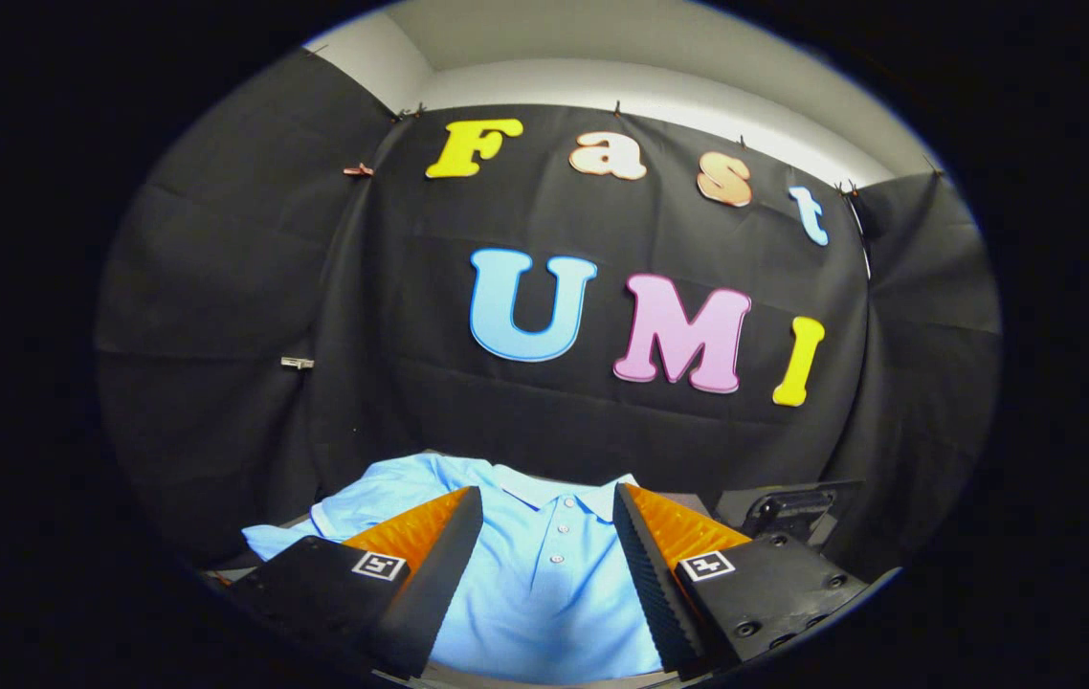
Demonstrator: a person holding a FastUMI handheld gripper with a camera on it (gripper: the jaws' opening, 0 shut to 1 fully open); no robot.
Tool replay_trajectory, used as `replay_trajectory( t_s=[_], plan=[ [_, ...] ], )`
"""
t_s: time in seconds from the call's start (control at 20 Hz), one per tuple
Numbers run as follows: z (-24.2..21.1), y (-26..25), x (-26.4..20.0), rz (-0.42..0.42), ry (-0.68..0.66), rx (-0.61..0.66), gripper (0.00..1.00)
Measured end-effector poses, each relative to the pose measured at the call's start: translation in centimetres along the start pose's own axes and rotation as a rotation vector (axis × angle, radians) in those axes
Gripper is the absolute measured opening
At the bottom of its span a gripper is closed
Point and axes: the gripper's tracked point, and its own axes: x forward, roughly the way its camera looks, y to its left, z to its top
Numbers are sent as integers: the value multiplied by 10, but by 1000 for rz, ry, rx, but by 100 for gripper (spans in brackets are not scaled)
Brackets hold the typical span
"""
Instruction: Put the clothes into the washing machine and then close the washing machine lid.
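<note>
Gripper [547, 565] held level over the work surface, fingers spread wide, nothing between them under pressure and nothing gripped. A light blue polo shirt [544, 584] lies flat just ahead of and beneath the fingers, front side up. Its collar [559, 495] sits at the far end, toward the cloth wall; the button placket [556, 541] runs down the gap between the two fingers, several small buttons showing. One sleeve [286, 538] spreads outward past the left finger [430, 565], with a white trim line at its cuff. The shirt body runs under the gap and toward the viewer, mostly smooth, a few soft folds near the shoulders. The right finger [645, 565] stands over the shirt's other side, hiding that sleeve. Whether either fingertip touches the fabric cannot be told; they look to hang just above it. Beyond the right finger, beside the shirt's far corner, a dark hinged piece [788, 507] rises from the surface, black with a latch-like fitting on it; cannot tell what it belongs to. Black cloth wall [219, 316] closes the booth behind the shirt and to both sides, pinned up with small clips [297, 363]. Above the cloth, a strip of pale wall and ceiling [602, 48].
</note>
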Motion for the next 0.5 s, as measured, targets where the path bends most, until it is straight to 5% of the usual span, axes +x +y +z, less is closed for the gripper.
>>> replay_trajectory(
  t_s=[0.3,0.5],
  plan=[
    [-37,-16,48,-32,275,159,89],
    [-79,-8,71,-18,451,143,90]
  ],
)
